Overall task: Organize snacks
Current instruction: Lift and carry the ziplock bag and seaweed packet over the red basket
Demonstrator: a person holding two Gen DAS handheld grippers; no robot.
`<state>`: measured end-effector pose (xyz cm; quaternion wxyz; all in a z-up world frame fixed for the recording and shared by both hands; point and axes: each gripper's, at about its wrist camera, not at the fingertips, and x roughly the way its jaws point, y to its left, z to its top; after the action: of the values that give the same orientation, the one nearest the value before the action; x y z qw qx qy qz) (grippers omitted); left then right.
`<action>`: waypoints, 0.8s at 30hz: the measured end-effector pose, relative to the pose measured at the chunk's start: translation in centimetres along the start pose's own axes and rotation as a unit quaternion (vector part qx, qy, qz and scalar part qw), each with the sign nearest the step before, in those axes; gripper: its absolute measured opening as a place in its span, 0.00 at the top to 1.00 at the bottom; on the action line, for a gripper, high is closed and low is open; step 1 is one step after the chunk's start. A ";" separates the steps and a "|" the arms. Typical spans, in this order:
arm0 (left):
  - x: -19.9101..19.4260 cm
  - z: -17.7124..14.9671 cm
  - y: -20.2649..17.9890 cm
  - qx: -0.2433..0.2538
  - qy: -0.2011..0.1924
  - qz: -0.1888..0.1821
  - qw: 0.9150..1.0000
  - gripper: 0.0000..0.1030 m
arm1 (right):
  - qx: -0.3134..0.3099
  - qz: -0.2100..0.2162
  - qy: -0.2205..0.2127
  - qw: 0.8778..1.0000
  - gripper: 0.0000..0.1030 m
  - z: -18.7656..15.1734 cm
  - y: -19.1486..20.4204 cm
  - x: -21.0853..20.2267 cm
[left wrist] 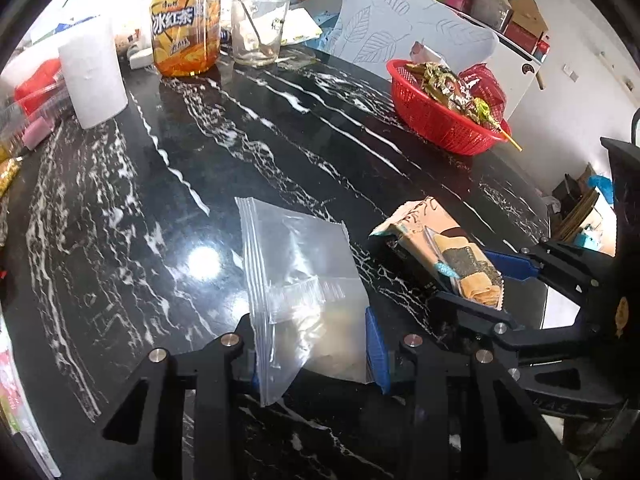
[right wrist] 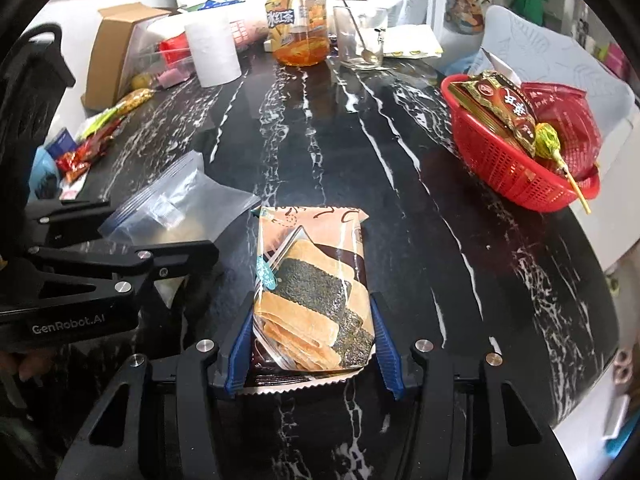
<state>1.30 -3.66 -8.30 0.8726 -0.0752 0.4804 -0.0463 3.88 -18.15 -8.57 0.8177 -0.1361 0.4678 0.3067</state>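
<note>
A clear zip bag [left wrist: 304, 276] lies on the black marble table [left wrist: 248, 128], its near end between the blue pads of my left gripper [left wrist: 316, 364], which is closed on it. The bag also shows in the right wrist view [right wrist: 176, 208], with the left gripper [right wrist: 120, 236] at the left. My right gripper [right wrist: 312, 344] is shut on a seaweed cracker packet [right wrist: 312, 284] resting on the table. In the left wrist view the packet [left wrist: 440, 256] and right gripper [left wrist: 472, 284] sit just right of the bag.
A red basket [right wrist: 516, 172] with snack packets stands at the right. At the far end are an iced tea bottle [right wrist: 298, 20], a glass with a spoon [right wrist: 360, 36] and a paper roll [right wrist: 212, 52]. Small snack packets [right wrist: 92, 144] lie at the left edge.
</note>
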 end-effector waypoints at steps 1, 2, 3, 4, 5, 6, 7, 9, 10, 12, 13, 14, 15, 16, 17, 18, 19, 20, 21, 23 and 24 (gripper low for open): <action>-0.2 0.1 -0.1 0.001 -0.001 0.002 1.000 0.62 | 0.002 0.000 -0.003 1.000 0.49 0.0 -0.1 -0.2; -0.4 0.2 -0.2 0.002 -0.003 0.001 1.000 0.62 | 0.003 -0.002 -0.006 1.000 0.49 0.1 -0.1 -0.4; -0.5 0.4 -0.2 0.002 -0.005 -0.002 1.000 0.62 | 0.003 -0.003 -0.009 1.000 0.49 0.2 -0.2 -0.6; -0.7 0.6 -0.4 0.003 -0.006 -0.004 1.000 0.62 | 0.004 -0.002 -0.011 1.000 0.49 0.2 -0.2 -0.8; -0.8 0.7 -0.5 0.004 -0.007 -0.006 1.000 0.62 | 0.006 0.000 -0.014 1.000 0.49 0.2 -0.2 -1.0; -1.0 0.9 -0.8 0.006 -0.008 -0.009 1.000 0.62 | 0.008 0.002 -0.016 1.000 0.49 0.3 -0.3 -1.2; -1.1 1.0 -0.9 0.007 -0.009 -0.011 1.000 0.62 | 0.010 0.002 -0.019 1.000 0.49 0.4 -0.4 -1.5; -1.3 1.4 -1.4 0.013 -0.011 -0.018 1.000 0.62 | 0.012 0.000 -0.027 1.000 0.49 0.5 -0.5 -2.0; -1.4 1.6 -1.7 0.016 -0.012 -0.020 1.000 0.62 | 0.013 0.000 -0.030 0.999 0.49 0.5 -0.6 -2.3; -1.6 2.1 -2.3 0.024 -0.016 -0.026 0.999 0.62 | 0.019 0.001 -0.037 0.999 0.49 0.5 -1.0 -3.0; -1.7 2.4 -2.6 0.028 -0.018 -0.028 0.999 0.62 | 0.022 0.000 -0.040 0.999 0.49 0.5 -1.2 -3.2; -1.8 2.6 -2.8 0.032 -0.020 -0.030 0.999 0.62 | 0.026 -0.002 -0.044 0.999 0.49 0.5 -1.4 -3.6; -1.9 2.9 -3.2 0.038 -0.024 -0.034 0.998 0.62 | 0.029 -0.005 -0.048 0.998 0.49 0.6 -1.6 -3.9; -2.0 3.2 -3.6 0.044 -0.026 -0.036 0.998 0.62 | 0.033 -0.009 -0.051 0.998 0.49 0.5 -1.9 -4.3; -2.1 3.5 -4.0 0.049 -0.028 -0.038 0.998 0.62 | 0.037 -0.012 -0.056 0.998 0.49 0.5 -2.2 -4.7; -2.2 3.8 -4.4 0.057 -0.030 -0.043 0.997 0.62 | 0.042 -0.016 -0.060 0.997 0.49 0.5 -2.5 -5.1; -2.2 4.0 -4.8 0.062 -0.031 -0.047 0.997 0.62 | 0.046 -0.017 -0.063 0.997 0.49 0.5 -2.8 -5.4; -2.2 4.3 -5.1 0.066 -0.031 -0.052 0.996 0.62 | 0.049 -0.020 -0.067 0.996 0.49 0.5 -3.1 -5.8; -2.2 4.6 -5.5 0.071 -0.033 -0.056 0.995 0.62 | 0.053 -0.024 -0.071 0.996 0.49 0.4 -3.3 -6.1; -2.3 5.3 -6.3 0.081 -0.037 -0.062 0.994 0.62 | 0.062 -0.033 -0.078 0.995 0.49 0.4 -4.1 -6.8; -2.4 5.7 -6.8 0.088 -0.041 -0.064 0.993 0.62 | 0.065 -0.035 -0.081 0.994 0.49 0.4 -4.2 -7.0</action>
<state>4.77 -9.49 -2.10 0.8901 -0.0307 0.4322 -0.1413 4.21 -23.83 -2.65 0.8701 -0.0740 0.4142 0.2565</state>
